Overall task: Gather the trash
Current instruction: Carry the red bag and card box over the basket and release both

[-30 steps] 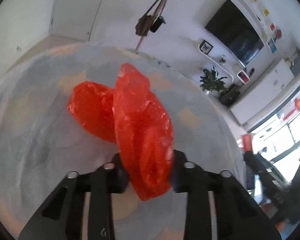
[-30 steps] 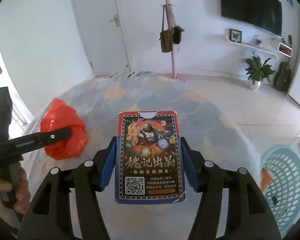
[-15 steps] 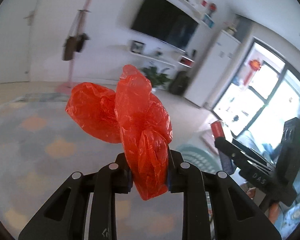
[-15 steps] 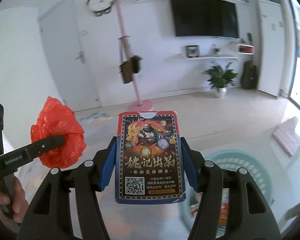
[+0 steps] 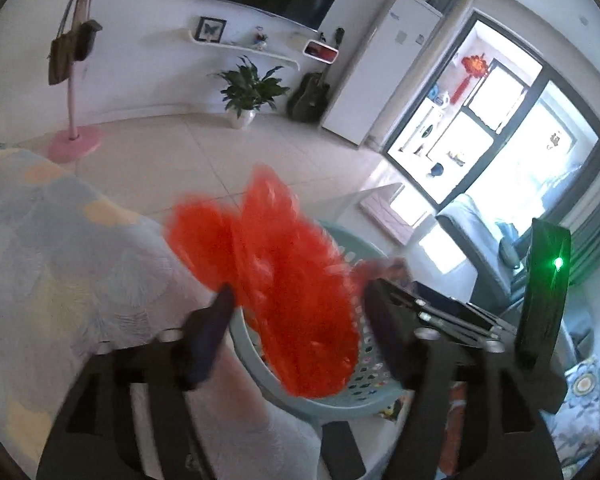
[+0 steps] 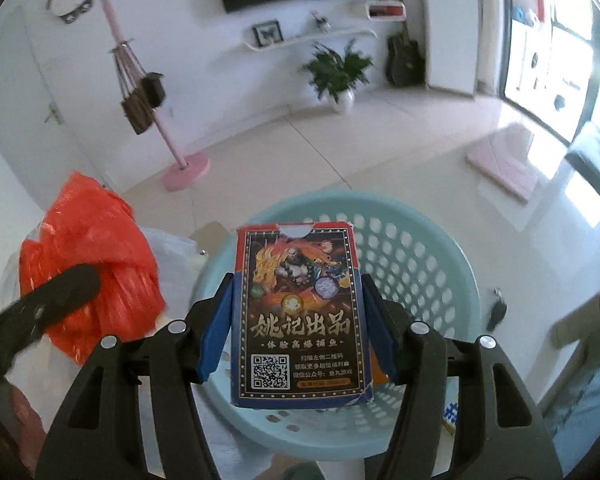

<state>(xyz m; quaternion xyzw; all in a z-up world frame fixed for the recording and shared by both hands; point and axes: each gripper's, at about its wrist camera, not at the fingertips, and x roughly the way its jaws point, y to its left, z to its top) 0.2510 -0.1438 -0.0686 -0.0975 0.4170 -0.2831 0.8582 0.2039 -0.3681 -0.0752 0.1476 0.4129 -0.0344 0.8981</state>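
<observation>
My left gripper (image 5: 300, 320) has its jaws spread wide. A crumpled red plastic bag (image 5: 284, 284) sits blurred between them, over the rim of a light teal perforated basket (image 5: 340, 396). I cannot tell whether the bag still touches a finger. In the right wrist view the bag (image 6: 88, 264) shows at the left with a left gripper finger across it. My right gripper (image 6: 298, 324) is shut on a dark card box (image 6: 300, 320) with a QR code, held upright above the teal basket (image 6: 428, 264).
A table with a pale patterned cloth (image 5: 52, 264) lies at the left. A pink coat stand (image 6: 172, 152), a potted plant (image 6: 336, 76) and a grey sofa (image 5: 476, 232) stand around the tiled floor. The right gripper's body with a green light (image 5: 548, 292) is close at the right.
Both grippers swung from over the table to above the teal basket. The left jaws opened wide around the red bag. The right gripper kept its hold on the card box.
</observation>
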